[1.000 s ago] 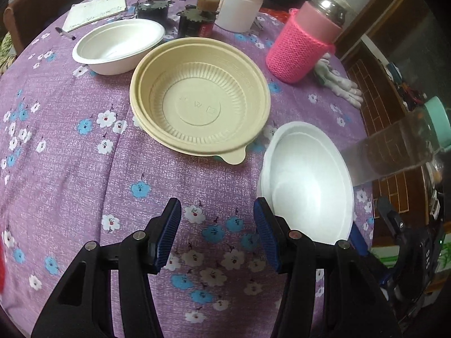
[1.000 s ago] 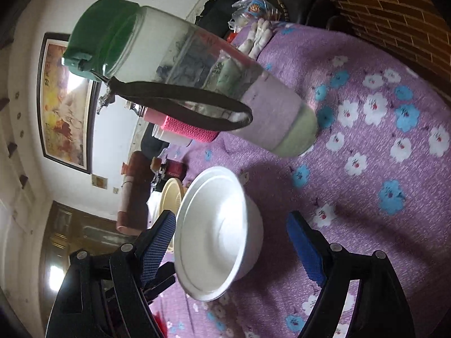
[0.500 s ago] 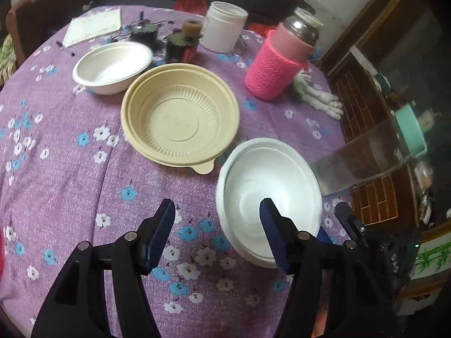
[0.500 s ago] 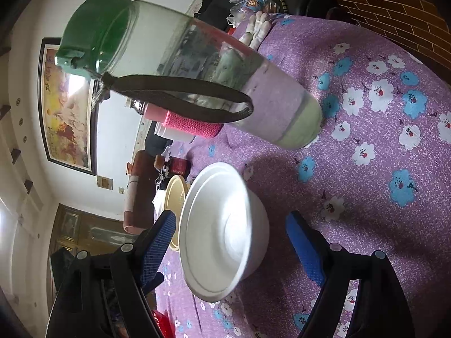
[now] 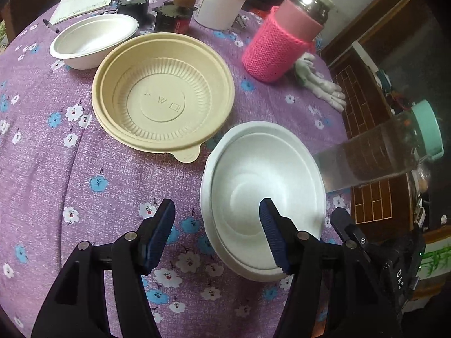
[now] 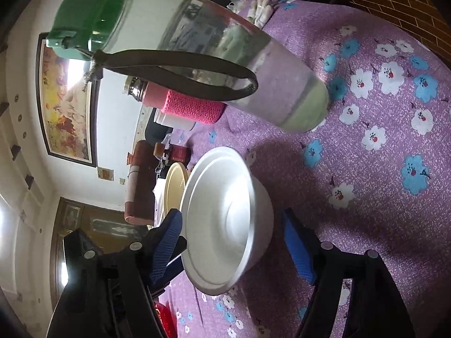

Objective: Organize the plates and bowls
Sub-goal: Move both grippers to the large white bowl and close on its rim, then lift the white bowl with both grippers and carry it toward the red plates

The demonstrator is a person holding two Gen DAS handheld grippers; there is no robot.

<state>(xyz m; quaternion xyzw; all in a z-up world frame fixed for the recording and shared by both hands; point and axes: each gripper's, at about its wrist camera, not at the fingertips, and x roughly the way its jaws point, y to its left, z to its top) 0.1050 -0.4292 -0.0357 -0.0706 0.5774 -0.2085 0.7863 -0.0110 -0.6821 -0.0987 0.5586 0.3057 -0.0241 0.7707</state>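
White paper bowl (image 5: 265,194) sits just right of the tan plastic bowl (image 5: 163,95). Right gripper (image 6: 234,250) straddles it, jaws just closing, not yet pressing; left gripper (image 5: 217,233) hangs open. Centre the pads, squeeze gently.

Pink-sleeved flask (image 5: 284,48), white jar (image 5: 221,5), clear green-lidded bottle (image 6: 197,62).

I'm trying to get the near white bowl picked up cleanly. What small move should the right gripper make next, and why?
Probably close the right gripper further, until its pads press the near white bowl. Its jaws have just been closing with the bowl between them, but a gap shows between the right pad and the bowl's wall, so there is no grip yet. The left gripper is open, one finger over the bowl's rim.
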